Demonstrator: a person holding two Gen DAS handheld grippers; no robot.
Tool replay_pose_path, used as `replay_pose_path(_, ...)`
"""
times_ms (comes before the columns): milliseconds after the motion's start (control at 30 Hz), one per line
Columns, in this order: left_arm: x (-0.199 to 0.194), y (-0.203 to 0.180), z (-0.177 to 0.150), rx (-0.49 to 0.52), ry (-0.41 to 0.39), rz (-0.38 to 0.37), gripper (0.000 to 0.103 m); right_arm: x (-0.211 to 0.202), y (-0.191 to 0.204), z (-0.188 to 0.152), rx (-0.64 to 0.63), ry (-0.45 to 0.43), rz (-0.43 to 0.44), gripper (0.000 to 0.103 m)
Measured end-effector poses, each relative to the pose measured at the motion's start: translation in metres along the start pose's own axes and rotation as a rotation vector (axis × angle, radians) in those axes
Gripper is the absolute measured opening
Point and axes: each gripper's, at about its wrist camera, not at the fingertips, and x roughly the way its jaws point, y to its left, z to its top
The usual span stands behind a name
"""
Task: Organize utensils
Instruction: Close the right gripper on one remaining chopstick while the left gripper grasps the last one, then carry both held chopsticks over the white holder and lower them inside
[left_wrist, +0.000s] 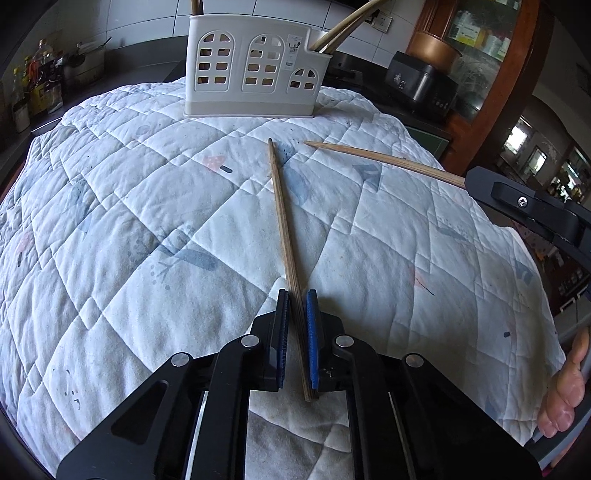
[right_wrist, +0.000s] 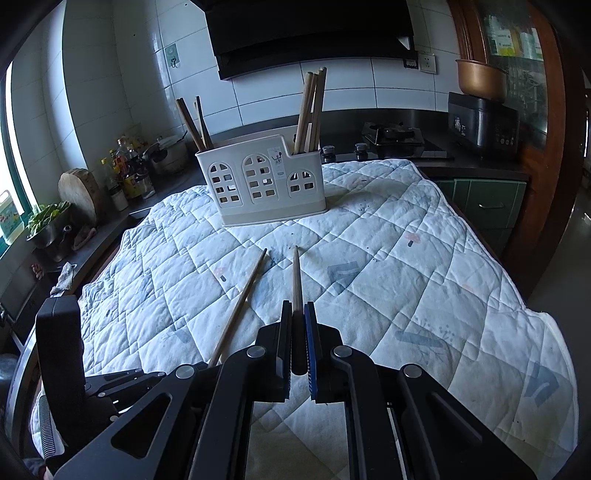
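A white utensil holder (left_wrist: 251, 74) with arched cut-outs stands at the far side of the quilt, with chopsticks standing in its left and right compartments; it also shows in the right wrist view (right_wrist: 264, 184). My left gripper (left_wrist: 298, 295) is shut on a wooden chopstick (left_wrist: 282, 206) that points toward the holder. My right gripper (right_wrist: 298, 306) is shut on a second chopstick (right_wrist: 296, 273), also pointing at the holder. In the left wrist view that second chopstick (left_wrist: 384, 158) comes in from the right. The left one (right_wrist: 242, 302) lies left of it in the right wrist view.
A quilted white cloth (right_wrist: 406, 266) covers the table. Behind it a dark counter holds a gas stove (right_wrist: 391, 134), a black cooker (right_wrist: 480, 122), oil bottles (right_wrist: 125, 170) and a round chopping block (right_wrist: 79, 192). A range hood (right_wrist: 310, 37) hangs above.
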Motion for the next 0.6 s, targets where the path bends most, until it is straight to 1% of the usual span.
replay_pose_path(67, -0.004, 0.001, 0.001, 0.015, -0.012, 0.018, 0.006, -0.002, 0.002, 0.002, -0.005, -0.007, -0.001, 0.007)
replay_pose_path(133, -0.011, 0.003, 0.003, 0.021, -0.029, 0.018, 0.006, -0.005, 0.004, 0.005, -0.015, -0.015, -0.002, 0.007)
replay_pose_path(333, -0.045, 0.007, 0.018, 0.068, -0.139, 0.019, 0.006, -0.014, 0.009, 0.018, -0.048, -0.046, 0.004, 0.007)
replay_pose_path(500, -0.071, 0.01, 0.035, 0.106, -0.24, 0.016, 0.006, -0.022, 0.014, 0.038, -0.077, -0.06, 0.04, 0.007)
replay_pose_path(600, -0.079, 0.014, 0.047, 0.126, -0.265, 0.016, 0.006, -0.025, 0.019, 0.054, -0.111, -0.058, 0.062, 0.007)
